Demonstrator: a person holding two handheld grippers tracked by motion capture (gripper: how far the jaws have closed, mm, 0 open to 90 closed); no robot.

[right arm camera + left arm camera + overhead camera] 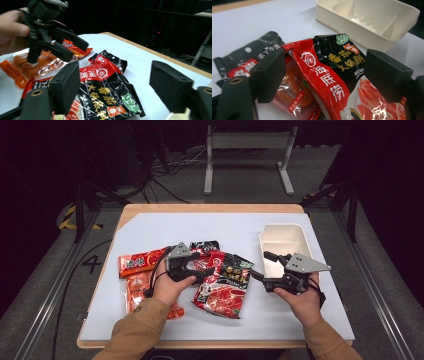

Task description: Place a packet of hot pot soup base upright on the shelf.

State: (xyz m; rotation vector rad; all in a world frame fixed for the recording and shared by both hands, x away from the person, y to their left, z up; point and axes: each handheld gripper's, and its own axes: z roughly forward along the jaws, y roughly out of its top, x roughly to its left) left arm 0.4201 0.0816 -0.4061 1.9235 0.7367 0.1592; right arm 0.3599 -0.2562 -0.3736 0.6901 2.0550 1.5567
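Note:
A large red and black sauce packet (225,285) lies mid-table among other packets. My left gripper (202,266) hovers open over its top left corner. In the left gripper view the jaws stand wide apart on either side of that packet (342,57), gripping nothing. My right gripper (262,265) is open too, just right of the packet, and points left at it. In the right gripper view its jaws (119,86) frame the packet (105,97), with the left gripper (75,48) beyond.
A cream bin (265,247) stands empty at the right, also seen in the left gripper view (352,22). A small black packet (205,246), a red packet (140,262) and an orange see-through packet (137,290) lie to the left.

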